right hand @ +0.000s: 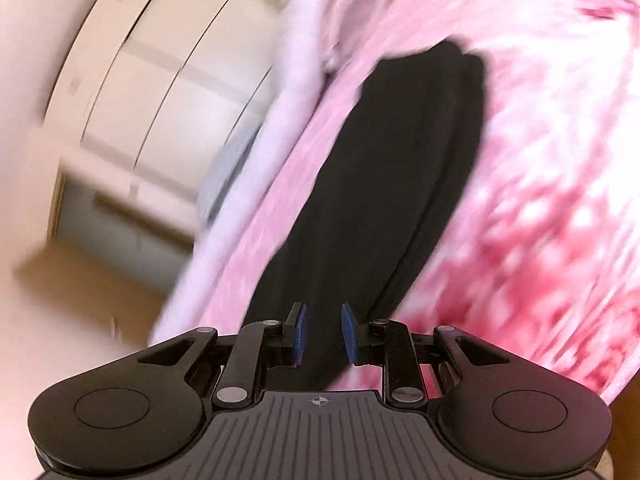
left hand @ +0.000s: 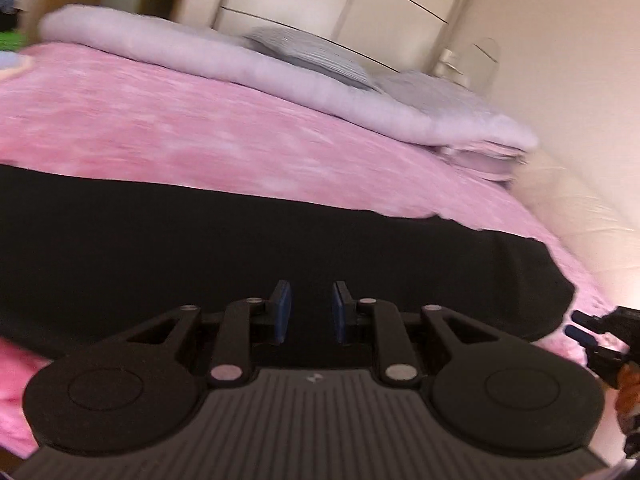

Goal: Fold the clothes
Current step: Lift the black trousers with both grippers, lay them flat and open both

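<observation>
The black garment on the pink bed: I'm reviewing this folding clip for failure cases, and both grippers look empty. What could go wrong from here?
1. Both views are motion-blurred, so the black garment has no sharp edge to aim at; the left gripper may pinch the wrong layer.
2. The right gripper, open at the garment's end, could grab the pink blanket beneath too.
3. The garment already looks doubled over; a one-sided pull may undo that fold.

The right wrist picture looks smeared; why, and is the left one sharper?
Right wrist view: motion blur streaks the pink bedspread and black garment, while the right tool stays crisp. Left wrist view: milder blur, left tool sharp, fisheye curving the wardrobe.
</observation>
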`<action>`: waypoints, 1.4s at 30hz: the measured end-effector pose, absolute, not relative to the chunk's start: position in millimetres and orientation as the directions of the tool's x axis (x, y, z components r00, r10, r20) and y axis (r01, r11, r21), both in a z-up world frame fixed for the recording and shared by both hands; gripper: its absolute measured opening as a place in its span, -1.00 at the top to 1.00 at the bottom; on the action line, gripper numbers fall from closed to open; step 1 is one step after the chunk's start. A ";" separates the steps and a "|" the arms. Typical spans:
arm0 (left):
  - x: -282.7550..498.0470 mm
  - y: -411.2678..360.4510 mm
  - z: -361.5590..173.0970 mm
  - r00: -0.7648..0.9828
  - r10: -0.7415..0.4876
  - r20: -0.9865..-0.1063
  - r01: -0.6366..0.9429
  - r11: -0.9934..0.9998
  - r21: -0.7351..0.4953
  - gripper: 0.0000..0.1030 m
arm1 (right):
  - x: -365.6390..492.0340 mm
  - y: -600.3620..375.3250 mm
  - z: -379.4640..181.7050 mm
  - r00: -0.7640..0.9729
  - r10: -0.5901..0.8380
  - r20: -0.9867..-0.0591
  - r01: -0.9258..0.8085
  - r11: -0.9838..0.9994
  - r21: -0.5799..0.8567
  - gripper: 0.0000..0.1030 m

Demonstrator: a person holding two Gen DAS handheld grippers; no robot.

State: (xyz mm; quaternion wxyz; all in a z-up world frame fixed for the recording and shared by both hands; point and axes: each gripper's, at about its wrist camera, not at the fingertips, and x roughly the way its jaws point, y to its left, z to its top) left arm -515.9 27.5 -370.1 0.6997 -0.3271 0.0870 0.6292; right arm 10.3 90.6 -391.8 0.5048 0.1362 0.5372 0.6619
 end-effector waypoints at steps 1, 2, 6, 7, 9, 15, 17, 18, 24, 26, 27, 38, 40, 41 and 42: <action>-508.9 33.9 -371.7 0.206 0.818 -0.536 -0.937 0.006 -0.350 0.67 | 20.5 93.3 -392.5 -0.438 0.824 -0.359 -0.512 0.100 0.853 0.52; -501.8 40.3 -373.3 0.219 0.813 -0.539 -0.936 0.018 -0.353 0.67 | 28.8 96.1 -393.5 -0.426 0.831 -0.358 -0.503 0.111 0.857 0.52; -483.0 58.8 -376.6 0.241 0.797 -0.554 -0.938 0.044 -0.344 0.67 | 51.0 107.1 -404.7 -0.411 0.844 -0.345 -0.452 0.139 0.881 0.52; -482.3 61.6 -377.0 0.238 0.795 -0.559 -0.940 0.044 -0.338 0.67 | 52.8 110.1 -407.2 -0.409 0.844 -0.347 -0.450 0.144 0.881 0.52; -478.4 65.0 -381.0 0.235 0.792 -0.564 -0.943 0.045 -0.330 0.67 | 56.1 116.0 -412.3 -0.403 0.845 -0.351 -0.446 0.153 0.882 0.52; -478.3 71.5 -388.9 0.220 0.776 -0.591 -0.950 0.033 -0.310 0.67 | 52.2 128.0 -417.2 -0.413 0.834 -0.366 -0.468 0.151 0.871 1.00; -479.3 72.6 -391.9 0.216 0.772 -0.598 -0.952 0.031 -0.304 0.67 | 49.0 118.7 -404.3 -0.379 0.850 -0.367 -0.534 0.123 0.836 1.00; -480.0 73.0 -393.7 0.215 0.771 -0.600 -0.953 0.031 -0.302 0.67 | 47.5 114.2 -398.0 -0.361 0.857 -0.368 -0.567 0.111 0.816 1.00; -484.4 75.9 -405.2 0.187 0.765 -0.617 -0.960 0.009 -0.280 0.72 | 39.3 108.4 -402.3 -0.290 0.792 -0.537 -0.721 0.189 0.667 1.00; -484.8 74.5 -401.7 0.176 0.770 -0.614 -0.962 0.004 -0.272 0.72 | 34.2 101.9 -387.1 -0.225 0.816 -0.532 -0.766 0.189 0.614 1.00; -485.3 72.5 -399.5 0.175 0.774 -0.609 -0.963 0.006 -0.269 0.72 | 31.4 98.7 -379.5 -0.194 0.828 -0.527 -0.788 0.188 0.586 0.95; -507.5 44.0 -389.4 0.106 0.735 -0.670 -0.941 -0.143 -0.306 0.71 | -29.9 99.5 -380.2 -0.217 0.733 -0.644 -0.855 0.176 0.488 0.80; -511.2 32.4 -379.4 0.088 0.726 -0.682 -0.933 -0.179 -0.311 0.60 | -37.7 86.8 -369.3 -0.228 0.729 -0.646 -0.854 0.169 0.492 0.60; -511.2 27.1 -375.0 0.083 0.720 -0.689 -0.932 -0.188 -0.309 0.60 | -42.3 78.8 -363.4 -0.257 0.734 -0.629 -0.848 0.141 0.511 0.45; -511.0 21.7 -370.6 0.078 0.715 -0.695 -0.932 -0.196 -0.305 0.59 | -48.4 69.5 -357.4 -0.284 0.735 -0.616 -0.845 0.112 0.523 0.33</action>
